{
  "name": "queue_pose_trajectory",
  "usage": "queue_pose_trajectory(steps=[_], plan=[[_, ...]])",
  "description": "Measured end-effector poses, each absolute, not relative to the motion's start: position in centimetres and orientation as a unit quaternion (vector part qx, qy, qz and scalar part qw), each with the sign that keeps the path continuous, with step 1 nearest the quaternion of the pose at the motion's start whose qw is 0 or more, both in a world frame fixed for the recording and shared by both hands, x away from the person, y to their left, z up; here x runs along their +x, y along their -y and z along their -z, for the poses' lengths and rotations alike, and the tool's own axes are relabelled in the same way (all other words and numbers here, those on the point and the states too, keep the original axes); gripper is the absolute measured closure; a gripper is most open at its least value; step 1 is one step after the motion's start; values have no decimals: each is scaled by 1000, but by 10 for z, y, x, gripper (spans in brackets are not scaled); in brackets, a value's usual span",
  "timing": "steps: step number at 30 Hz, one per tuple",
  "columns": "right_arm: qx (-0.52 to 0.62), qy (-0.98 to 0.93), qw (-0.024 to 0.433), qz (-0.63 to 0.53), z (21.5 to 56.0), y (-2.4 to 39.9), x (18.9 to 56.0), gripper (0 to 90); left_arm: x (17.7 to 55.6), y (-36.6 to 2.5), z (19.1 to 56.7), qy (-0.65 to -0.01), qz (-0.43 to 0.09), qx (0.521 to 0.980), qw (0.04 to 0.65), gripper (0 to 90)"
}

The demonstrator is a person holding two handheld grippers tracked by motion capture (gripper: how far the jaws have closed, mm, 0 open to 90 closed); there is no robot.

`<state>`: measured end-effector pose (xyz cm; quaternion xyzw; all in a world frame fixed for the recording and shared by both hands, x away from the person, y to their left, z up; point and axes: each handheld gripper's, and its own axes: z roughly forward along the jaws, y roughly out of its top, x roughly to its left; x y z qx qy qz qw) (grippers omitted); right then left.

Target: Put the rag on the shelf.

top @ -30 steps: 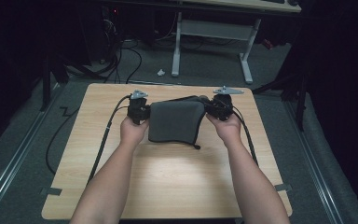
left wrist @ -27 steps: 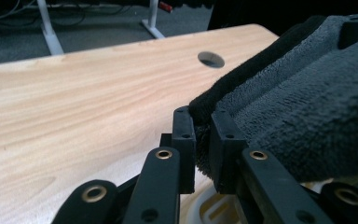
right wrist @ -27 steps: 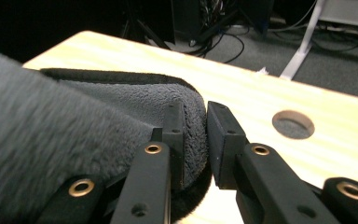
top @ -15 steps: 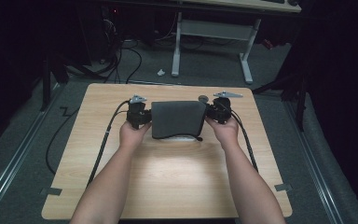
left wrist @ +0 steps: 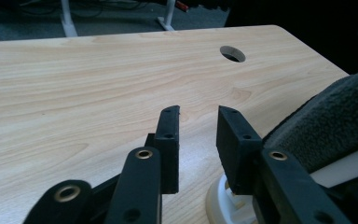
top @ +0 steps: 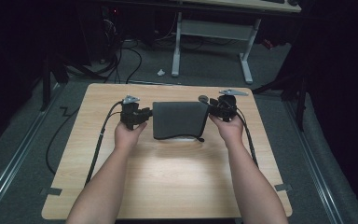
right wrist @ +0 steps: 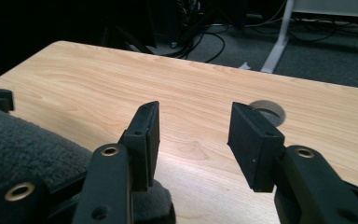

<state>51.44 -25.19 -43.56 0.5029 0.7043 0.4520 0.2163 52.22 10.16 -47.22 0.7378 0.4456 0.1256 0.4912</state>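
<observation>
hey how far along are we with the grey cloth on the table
Done, apparently: the cloth lies folded flat on the table. In hand: both grippers, left and right, have just been opening, with nothing between their fingers; the cloth sits beside each. Left: probably only drawing the hands away, unless another fold is wanted.

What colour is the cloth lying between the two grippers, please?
Dark grey; the cloth shows best in the high view.
</observation>
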Motion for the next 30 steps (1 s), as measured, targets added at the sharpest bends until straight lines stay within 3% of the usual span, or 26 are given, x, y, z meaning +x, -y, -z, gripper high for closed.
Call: queue_pose_trajectory(steps=[19,30], plan=[[508,-705,256,-424,427,268,497,511,506,-129,465,-457,-160,728,485,670],[491,-715,282,-410,421,274,454,469,479,-164,461,-469,-183,716,484,638]])
